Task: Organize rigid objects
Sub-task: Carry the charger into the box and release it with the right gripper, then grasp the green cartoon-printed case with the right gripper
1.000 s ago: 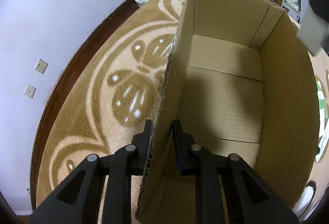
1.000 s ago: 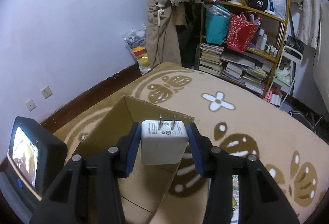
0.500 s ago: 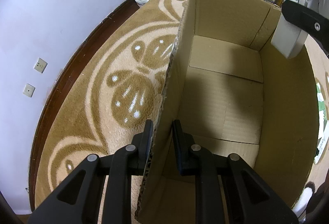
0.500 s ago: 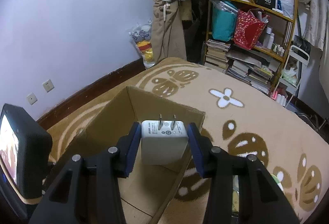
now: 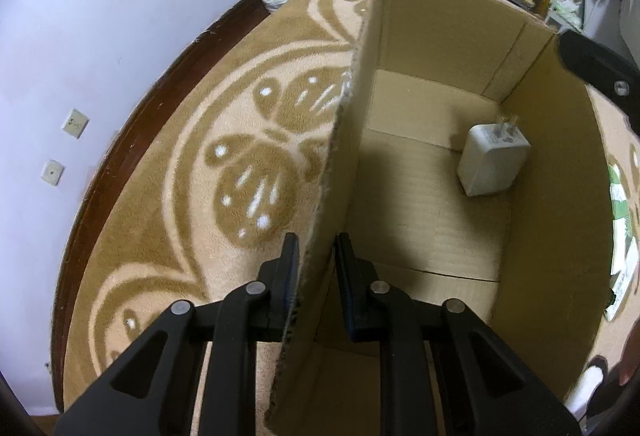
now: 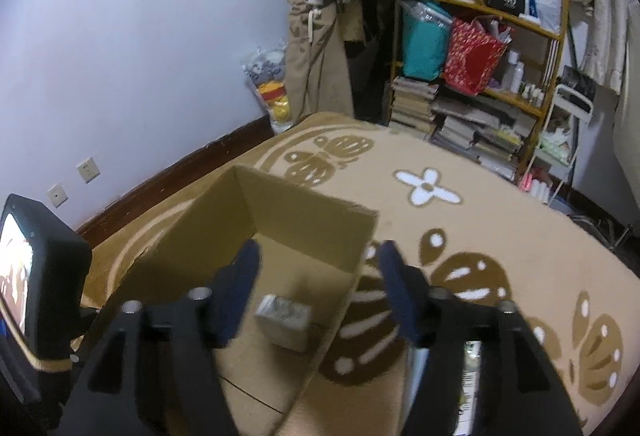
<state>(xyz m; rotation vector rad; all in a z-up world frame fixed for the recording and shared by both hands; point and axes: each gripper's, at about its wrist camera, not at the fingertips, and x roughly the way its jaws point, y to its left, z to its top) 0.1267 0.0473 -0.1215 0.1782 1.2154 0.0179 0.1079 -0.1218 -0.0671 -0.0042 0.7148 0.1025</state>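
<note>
Cardboard box (image 5: 436,195): an open-topped carton of matte corrugated board with a ragged cut rim, set on the carpet (image 5: 180,163).
Charger (image 5: 493,160): a white, smooth, blocky plastic plug with two metal prongs, lying on the box floor near the far right corner.
Left tool (image 5: 316,268): clamped tight on the box's left wall, one black finger on either side.
Right tool (image 6: 320,276): its jaws have just been opening; nothing is held, and the charger (image 6: 283,320) is seen below them.
Carpet: plush tan pile with cream swirls.
</note>
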